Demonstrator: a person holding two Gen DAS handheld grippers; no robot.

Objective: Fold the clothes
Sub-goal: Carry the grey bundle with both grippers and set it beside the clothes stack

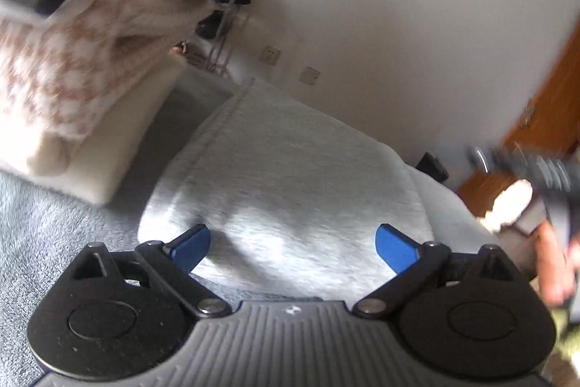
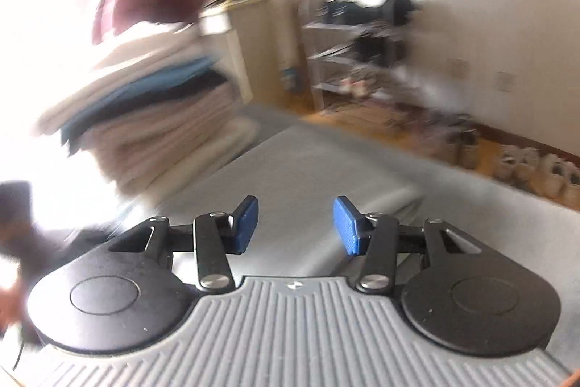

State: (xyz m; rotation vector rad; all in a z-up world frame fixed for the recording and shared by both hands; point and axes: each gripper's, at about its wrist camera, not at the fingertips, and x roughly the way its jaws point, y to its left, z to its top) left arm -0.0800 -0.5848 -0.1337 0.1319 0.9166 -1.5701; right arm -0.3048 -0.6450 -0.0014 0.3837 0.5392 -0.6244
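A folded light grey garment [image 1: 286, 176] lies on the grey fleece bed cover [image 1: 43, 227]. My left gripper [image 1: 293, 247] is open and empty, its blue fingertips [image 1: 192, 245] spread just above the garment's near edge. My right gripper [image 2: 295, 223] is open and empty over grey fabric [image 2: 297, 162]; the view is blurred. In the left wrist view the right gripper [image 1: 540, 169] appears blurred at the right edge, held by a hand.
A tall stack of folded clothes [image 1: 72, 68] stands at the left, cream, brown-patterned, black and blue; it also shows in the right wrist view [image 2: 145, 111]. A shoe rack [image 2: 359, 53] and shoes [image 2: 525, 169] stand along the white wall. A wooden door [image 1: 543, 104] is at right.
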